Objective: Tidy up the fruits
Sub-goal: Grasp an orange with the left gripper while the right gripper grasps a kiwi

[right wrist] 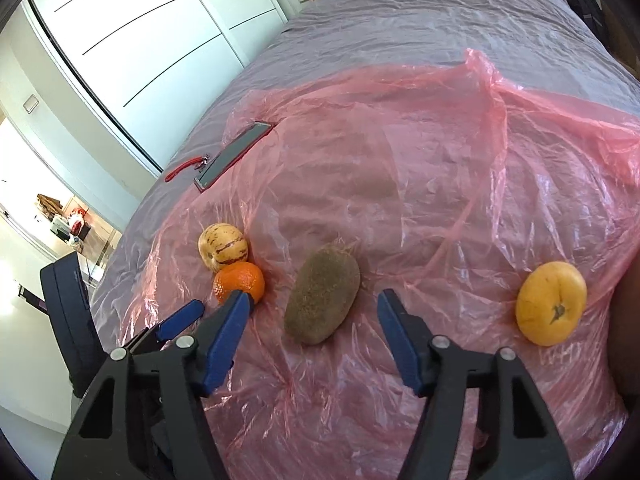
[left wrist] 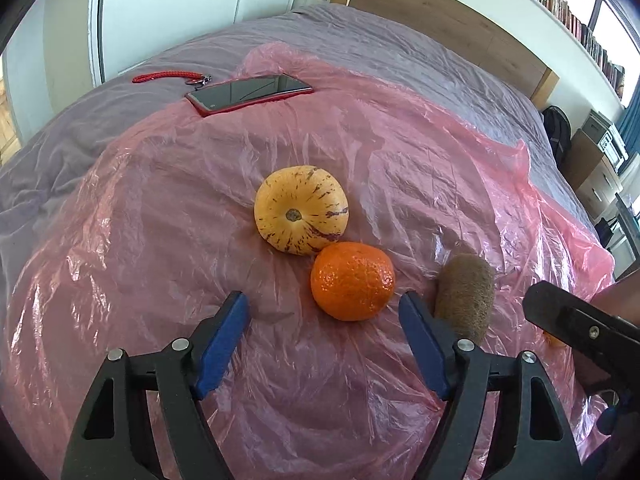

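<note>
Pink sheet (right wrist: 440, 200): yellow fruit (right wrist: 551, 303) clear in right view only; left gripper (left wrist: 324, 312), right gripper (right wrist: 312, 308) agape, empty.

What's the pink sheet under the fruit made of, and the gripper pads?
Pink sheet: thin translucent plastic film, probably a bag; crinkled, glossy highlights, grey bedcover showing through. Blue pads on the claws: matte, likely rubber or soft plastic, though the look leaves that open.

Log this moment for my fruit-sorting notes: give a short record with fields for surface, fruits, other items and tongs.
surface: pink plastic sheet over a grey bedcover
fruits: striped yellow melon touching mandarin; kiwi; yellow fruit apart
other items: red-cased phone
left tongs: open, empty, near mandarin
right tongs: open, empty, around the kiwi
</note>
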### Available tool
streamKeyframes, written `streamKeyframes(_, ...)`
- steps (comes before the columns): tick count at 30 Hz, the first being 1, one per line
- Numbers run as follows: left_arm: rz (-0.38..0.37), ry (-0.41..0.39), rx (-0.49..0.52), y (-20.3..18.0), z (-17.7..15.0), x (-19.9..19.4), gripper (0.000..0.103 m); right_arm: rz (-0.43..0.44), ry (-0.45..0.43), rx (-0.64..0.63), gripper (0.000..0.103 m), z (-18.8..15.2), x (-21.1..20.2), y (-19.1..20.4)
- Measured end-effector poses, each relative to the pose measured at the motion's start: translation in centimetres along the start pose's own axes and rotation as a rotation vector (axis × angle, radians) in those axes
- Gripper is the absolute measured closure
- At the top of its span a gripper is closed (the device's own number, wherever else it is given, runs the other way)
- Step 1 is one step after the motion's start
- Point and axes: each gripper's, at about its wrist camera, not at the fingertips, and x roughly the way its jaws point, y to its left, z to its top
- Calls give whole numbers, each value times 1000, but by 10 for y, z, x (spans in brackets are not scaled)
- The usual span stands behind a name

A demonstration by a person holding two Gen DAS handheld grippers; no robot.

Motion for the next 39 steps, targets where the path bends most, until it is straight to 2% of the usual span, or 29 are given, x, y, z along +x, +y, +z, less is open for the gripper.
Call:
streamKeyframes(4,-23,-8,-33,3,2,4,31,-23,33,7,8,2,17,1)
streamKeyframes(9,-26,-15,-20,1,4,11,33,-48,64,11,10,5,32,2)
streamKeyframes(10,-26,-16,-20,1,4,12,36,-51,70,5,14,6,34,4)
streamKeyframes(12,-30,-20,-17,1,4,14,40,-61,84,-5,16,7,40,6)
streamKeyframes(14,-37,-21,-16,2,3,16,45,-64,97,-2,28,6,47,8)
streamKeyframes(19,-60,-21,-10,1,1,18,56,-94,120,9,39,5,59,10)
streamKeyframes(24,-68,-21,0,2,-3,19,64,-118,129,27,40,3,67,10)
streamKeyframes(27,-76,-31,2,2,-5,17,64,-118,124,32,40,2,68,8)
streamKeyframes(28,-81,-37,1,3,-6,16,64,-115,118,33,43,2,68,8)
streamKeyframes(39,-138,-74,-25,7,-7,0,65,-26,59,72,47,-7,46,-6)
